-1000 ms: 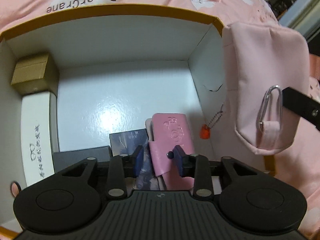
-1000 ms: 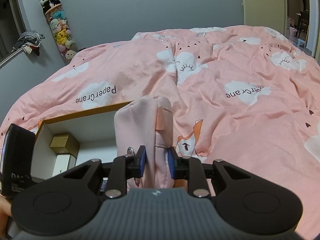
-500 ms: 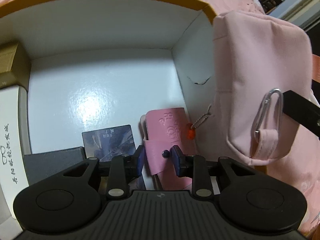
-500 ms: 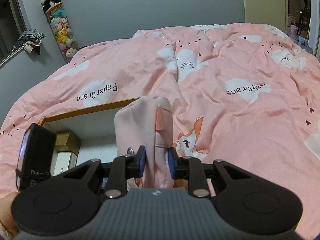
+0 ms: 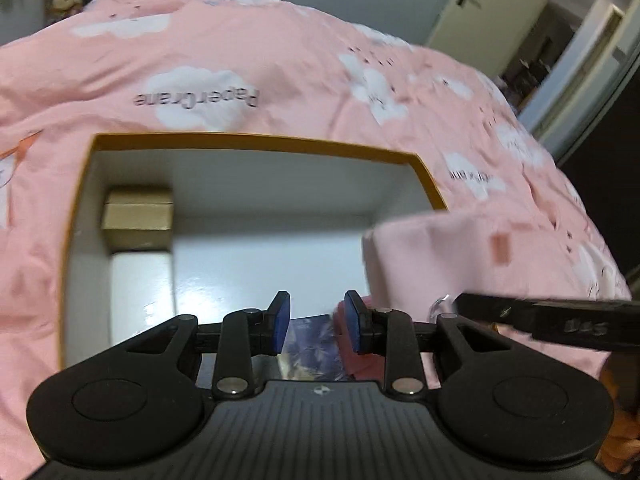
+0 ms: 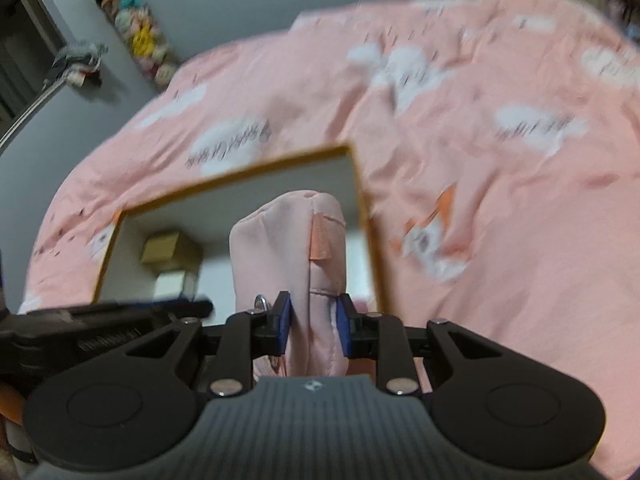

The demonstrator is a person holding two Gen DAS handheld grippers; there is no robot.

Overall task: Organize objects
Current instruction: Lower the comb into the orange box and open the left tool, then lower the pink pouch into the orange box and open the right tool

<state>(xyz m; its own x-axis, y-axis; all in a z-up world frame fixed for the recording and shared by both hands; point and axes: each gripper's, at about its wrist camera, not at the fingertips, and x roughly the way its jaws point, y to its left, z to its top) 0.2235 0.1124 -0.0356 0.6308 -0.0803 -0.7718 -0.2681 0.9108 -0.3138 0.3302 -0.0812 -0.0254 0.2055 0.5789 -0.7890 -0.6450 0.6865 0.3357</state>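
Observation:
My left gripper (image 5: pixel 316 308) hangs open over the orange-rimmed white box (image 5: pixel 256 138), with nothing between its blue pads. Below it in the box lie a pink wallet (image 5: pixel 343 344) and a dark picture card (image 5: pixel 308 344), both partly hidden by the fingers. My right gripper (image 6: pixel 314 316) is shut on a pink fabric pouch (image 6: pixel 288 248) and holds it upright above the box's (image 6: pixel 240 170) right side. In the left wrist view the pouch (image 5: pixel 460 256) is blurred at the right, with a silver carabiner (image 5: pixel 440 304) on it.
A brown carton (image 5: pixel 138 220) and a long white box (image 5: pixel 140 292) sit along the box's left wall. The box rests on a bed with a pink cloud-print cover (image 5: pixel 280 60). Plush toys (image 6: pixel 132 28) hang on the grey wall behind, and a door (image 5: pixel 500 12) stands at the right.
My left gripper has risen and pulled back from the pink wallet, which stays in the box. The right gripper has tipped down and carried the pouch over the box.

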